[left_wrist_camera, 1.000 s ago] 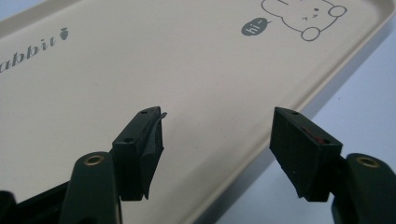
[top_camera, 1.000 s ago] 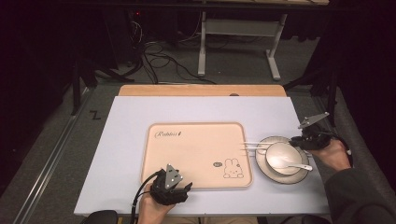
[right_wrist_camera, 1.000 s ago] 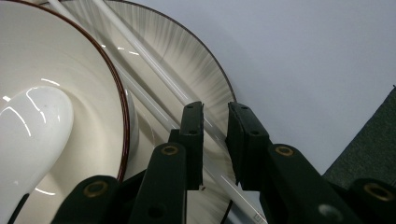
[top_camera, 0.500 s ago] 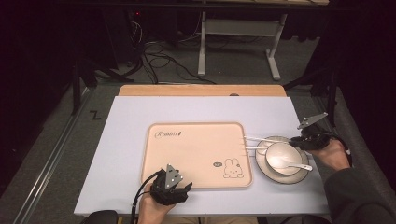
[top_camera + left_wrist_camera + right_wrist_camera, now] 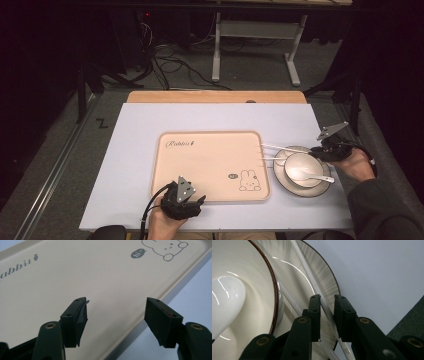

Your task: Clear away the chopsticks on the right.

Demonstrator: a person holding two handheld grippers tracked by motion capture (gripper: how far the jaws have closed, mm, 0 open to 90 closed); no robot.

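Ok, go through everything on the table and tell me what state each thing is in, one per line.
Tray: flat, nothing on it.
Plate: beside the tray, bowl on it.
Bowl: upright, spoon inside.
Chopsticks: lying across the plate's rim.
Left hand-held gripper: open, over the tray's near edge.
Right hand-held gripper: jaws astride one chopstick, narrow gaps showing.

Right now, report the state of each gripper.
Left gripper: open, nothing between its jaws, over the tray.
Right gripper: jaws narrowed around a white chopstick; contact cannot be told.
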